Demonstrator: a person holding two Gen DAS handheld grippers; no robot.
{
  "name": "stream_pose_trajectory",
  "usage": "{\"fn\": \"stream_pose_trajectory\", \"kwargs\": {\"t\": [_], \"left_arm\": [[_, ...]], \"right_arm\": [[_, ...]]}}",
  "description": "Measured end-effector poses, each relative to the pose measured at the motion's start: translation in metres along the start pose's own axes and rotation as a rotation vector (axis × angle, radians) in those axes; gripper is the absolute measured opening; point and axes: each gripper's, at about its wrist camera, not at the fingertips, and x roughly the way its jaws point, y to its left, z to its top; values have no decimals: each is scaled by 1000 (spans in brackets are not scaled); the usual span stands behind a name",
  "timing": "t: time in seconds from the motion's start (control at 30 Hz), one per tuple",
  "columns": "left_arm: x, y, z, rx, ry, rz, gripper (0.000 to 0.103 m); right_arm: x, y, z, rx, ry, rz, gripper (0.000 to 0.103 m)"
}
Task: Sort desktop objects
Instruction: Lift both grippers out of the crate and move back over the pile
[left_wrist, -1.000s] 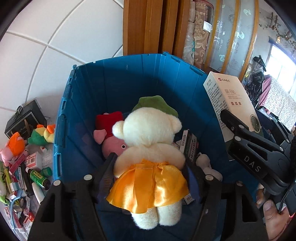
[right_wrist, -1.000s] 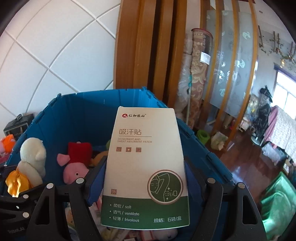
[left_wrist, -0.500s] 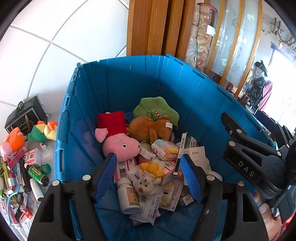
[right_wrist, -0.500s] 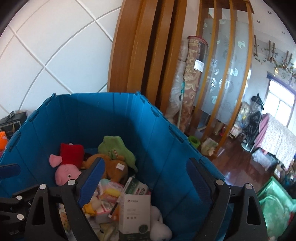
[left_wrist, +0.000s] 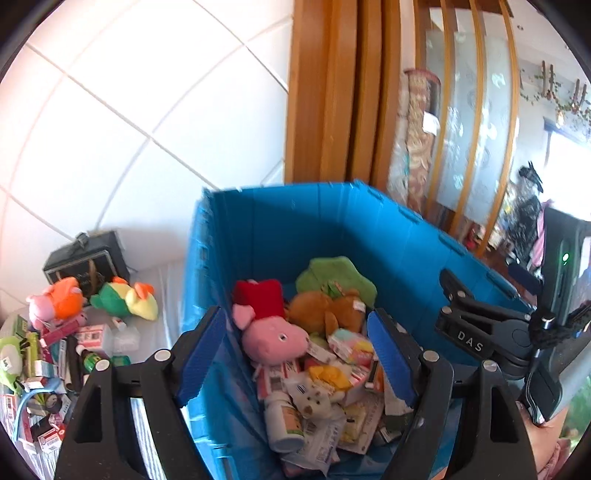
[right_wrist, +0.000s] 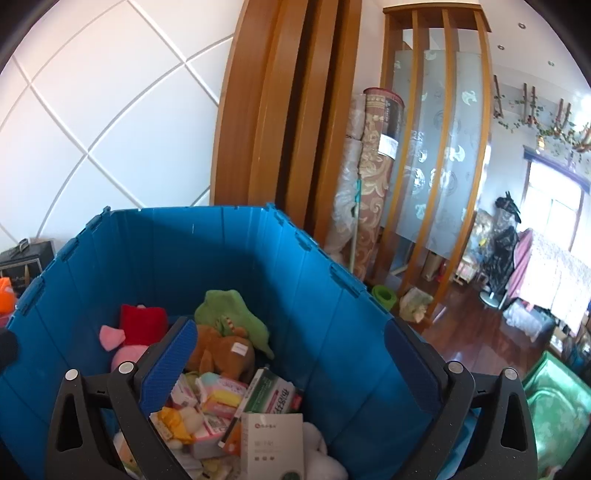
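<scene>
A tall blue crate holds several soft toys, boxes and packets. A pink pig toy lies in it beside a brown plush. My left gripper is open and empty above the crate's left wall. My right gripper is open and empty above the crate. The white and green box lies in the crate below it, beside the white bear. The right gripper also shows at the right of the left wrist view.
A pile of loose items lies on the desk left of the crate: an orange-pink plush, a green-yellow plush, a black box and several small boxes. A tiled wall and wooden posts stand behind.
My left gripper let go of the white bear in the orange skirt and my right let go of the white and green box; both dropped into the crate. Both grippers rose, the left shifting left.
</scene>
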Motion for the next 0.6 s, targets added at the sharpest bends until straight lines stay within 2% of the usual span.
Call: {"fn": "stream_pose_trajectory", "kwargs": {"t": [0.07, 0.2, 0.33, 0.43, 0.6], "left_arm": [[-13, 11, 0, -18, -43, 11, 79], [-34, 38, -1, -60, -96, -13, 79], [-46, 67, -5, -92, -102, 20, 79], [-53, 94, -12, -138, -106, 42, 79], [-67, 145, -31, -190, -108, 75, 79]], "right_arm": [[-1, 0, 0, 1, -6, 14, 103], [-8, 2, -3, -10, -11, 53, 103], [-28, 9, -6, 7, -20, 134, 103], [-56, 20, -3, 7, -80, 197, 103], [-107, 46, 9, 21, -187, 348, 103]]}}
